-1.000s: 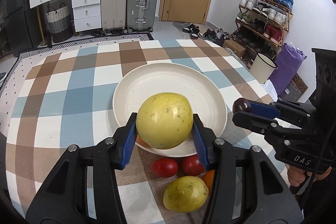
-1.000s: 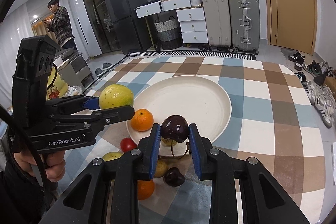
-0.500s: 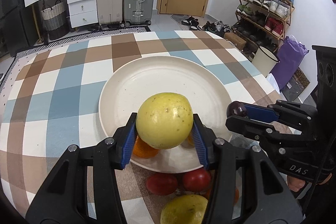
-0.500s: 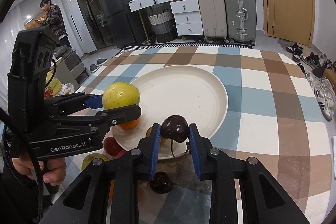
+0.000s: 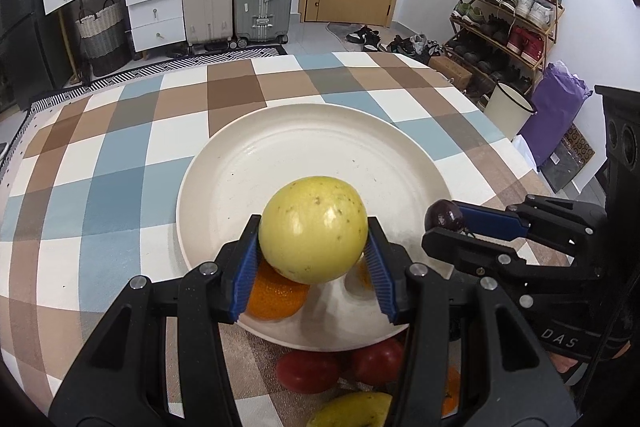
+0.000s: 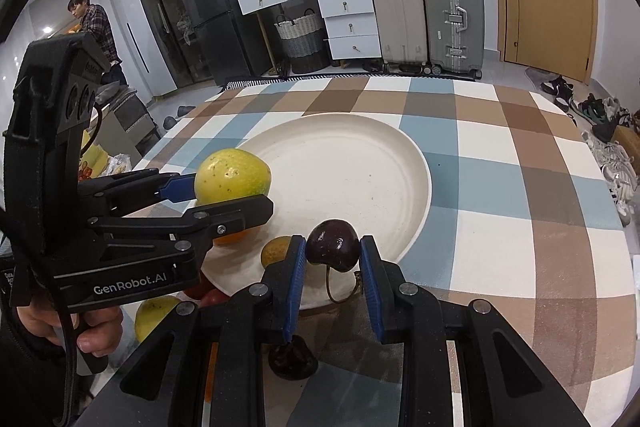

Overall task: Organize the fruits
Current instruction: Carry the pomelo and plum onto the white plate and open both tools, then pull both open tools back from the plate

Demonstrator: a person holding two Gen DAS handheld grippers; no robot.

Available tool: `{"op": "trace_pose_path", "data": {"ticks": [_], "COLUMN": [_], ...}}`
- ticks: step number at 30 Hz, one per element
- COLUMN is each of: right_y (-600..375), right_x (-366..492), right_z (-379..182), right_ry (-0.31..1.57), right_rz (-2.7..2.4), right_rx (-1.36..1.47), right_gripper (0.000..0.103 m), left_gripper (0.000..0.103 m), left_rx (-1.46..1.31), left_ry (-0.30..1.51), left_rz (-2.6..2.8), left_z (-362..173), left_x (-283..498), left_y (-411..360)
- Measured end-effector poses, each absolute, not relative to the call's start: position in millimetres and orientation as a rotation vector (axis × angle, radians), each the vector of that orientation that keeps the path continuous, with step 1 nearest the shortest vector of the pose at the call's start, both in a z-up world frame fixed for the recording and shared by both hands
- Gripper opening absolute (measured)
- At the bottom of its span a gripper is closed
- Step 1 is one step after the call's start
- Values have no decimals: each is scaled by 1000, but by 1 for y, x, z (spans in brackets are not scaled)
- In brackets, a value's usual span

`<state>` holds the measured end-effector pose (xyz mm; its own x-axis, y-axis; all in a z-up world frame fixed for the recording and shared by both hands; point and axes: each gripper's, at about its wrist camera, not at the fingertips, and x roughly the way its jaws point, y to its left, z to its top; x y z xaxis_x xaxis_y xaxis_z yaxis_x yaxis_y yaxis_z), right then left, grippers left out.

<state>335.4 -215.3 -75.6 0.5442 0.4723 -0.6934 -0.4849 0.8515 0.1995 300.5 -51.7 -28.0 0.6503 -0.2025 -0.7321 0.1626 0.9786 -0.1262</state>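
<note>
Our left gripper (image 5: pixel 313 253) is parted about as wide as a large fruit, its blue pads pressed to both sides of the yellow-green fruit (image 5: pixel 313 230), which we hold over the near part of the cream plate (image 5: pixel 280 163). Beneath it on the plate lies an orange (image 5: pixel 274 297), partly hidden by the left pad. Our right gripper (image 6: pixel 333 269) is nearly closed, its pads clamped on a dark cherry (image 6: pixel 333 245) whose curved stem (image 6: pixel 334 287) hangs down between the fingers; we hold it above the plate's near rim. A small yellowish fruit (image 6: pixel 276 250) sits on the plate just beside the right gripper's left pad. On the checked tablecloth (image 5: pixel 120 155), between the plate and the table's near edge, lie two red fruits (image 5: pixel 308 371), another yellow-green fruit (image 5: pixel 352 409) and a second dark cherry (image 6: pixel 290 361). The plate sits near the middle of the table.
</note>
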Motion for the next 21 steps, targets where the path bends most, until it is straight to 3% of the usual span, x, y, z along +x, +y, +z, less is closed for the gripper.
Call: {"op": "trace_pose_path", "data": {"ticks": [11, 15, 17, 18, 20, 21], "right_y": [-217, -227, -233, -236, -243, -246], "right_x": [334, 326, 321, 318, 310, 306], "right_z": [-76, -69, -65, -64, -60, -58], "right_ry": [805, 784, 780, 780, 773, 769], "right_rz": [550, 536, 528, 526, 534, 543], "right_rx": [-26, -8, 1, 9, 40, 54], "right_gripper": [32, 50, 58, 72, 86, 89], "left_gripper": [47, 49, 63, 68, 86, 87], "left_rx": [-51, -45, -41, -42, -49, -54], "left_ry": [838, 802, 792, 783, 765, 753], "left_rz": [-213, -219, -213, -209, -195, -178], "left_z": [-28, -19, -14, -11, -6, -4], "left_x": [302, 292, 285, 280, 269, 261], "left_y": [-55, -57, -56, -55, -51, -48]}}
